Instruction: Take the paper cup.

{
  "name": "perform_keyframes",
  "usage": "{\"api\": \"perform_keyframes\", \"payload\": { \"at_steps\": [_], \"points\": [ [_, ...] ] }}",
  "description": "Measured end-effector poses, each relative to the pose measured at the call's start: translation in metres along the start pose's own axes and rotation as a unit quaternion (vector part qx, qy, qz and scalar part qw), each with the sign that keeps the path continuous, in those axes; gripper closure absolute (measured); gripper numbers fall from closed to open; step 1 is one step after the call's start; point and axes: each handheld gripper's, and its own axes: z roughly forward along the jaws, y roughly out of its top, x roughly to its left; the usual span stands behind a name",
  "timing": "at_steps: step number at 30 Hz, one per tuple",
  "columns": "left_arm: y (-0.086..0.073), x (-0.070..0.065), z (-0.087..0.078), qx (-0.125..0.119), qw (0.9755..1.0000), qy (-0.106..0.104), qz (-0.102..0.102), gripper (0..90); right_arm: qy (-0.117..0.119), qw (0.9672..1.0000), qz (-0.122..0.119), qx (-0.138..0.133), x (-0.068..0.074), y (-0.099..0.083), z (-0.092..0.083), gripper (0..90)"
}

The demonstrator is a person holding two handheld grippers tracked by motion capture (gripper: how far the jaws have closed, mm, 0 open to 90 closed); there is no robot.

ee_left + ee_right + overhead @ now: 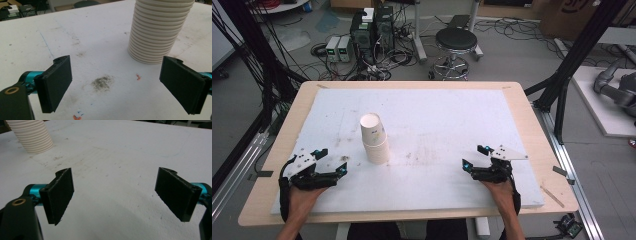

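Cups (374,140), a stack of white paper ones, stood upside down mid-table on the foam board (437,105). My left gripper (332,162) and right gripper (473,156) both sat wide open, holding nothing, either side near me.

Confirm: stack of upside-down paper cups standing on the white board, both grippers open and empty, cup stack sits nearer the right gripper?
Not quite. The cup stack stands nearer the left gripper, as the high view shows; the right gripper is well off to the other side. The rest holds: both are open and empty on the white board.
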Motion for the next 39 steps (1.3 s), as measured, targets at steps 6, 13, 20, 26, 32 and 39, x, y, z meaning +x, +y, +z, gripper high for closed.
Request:
{"api": "perform_keyframes", "payload": {
  "at_steps": [6,13,20,26,32,39],
  "points": [
    [0.0,0.001,-0.001,-0.004,1.0,-0.002,0.0,10.9,0.002,1.0,0.0,0.001,-0.001,0.0,0.0,15.7],
    [0.0,0.001,-0.001,-0.005,1.0,-0.006,0.0,10.9,0.002,1.0,0.004,0.002,-0.001,0.0,0.0,15.7],
    [-0.001,0.003,-0.003,-0.014,0.9998,-0.016,-0.003,10.9,0.003,1.0,0.002,0.002,-0.001,0.0,0.0,15.7],
    [0.006,0.003,-0.005,-0.017,0.999,-0.04,-0.013,10.4,0.005,1.0,0.0,0.007,-0.001,0.001,0.001,15.7],
    [0.022,0.003,-0.01,-0.026,0.9981,-0.056,0.006,10.4,0.007,0.9999,0.003,0.009,-0.002,0.001,0.002,15.7],
    [0.052,0.006,-0.021,-0.035,0.9958,-0.083,0.016,10.4,0.01,0.9998,0.005,0.015,-0.002,0.001,0.003,15.7]
  ]
}}
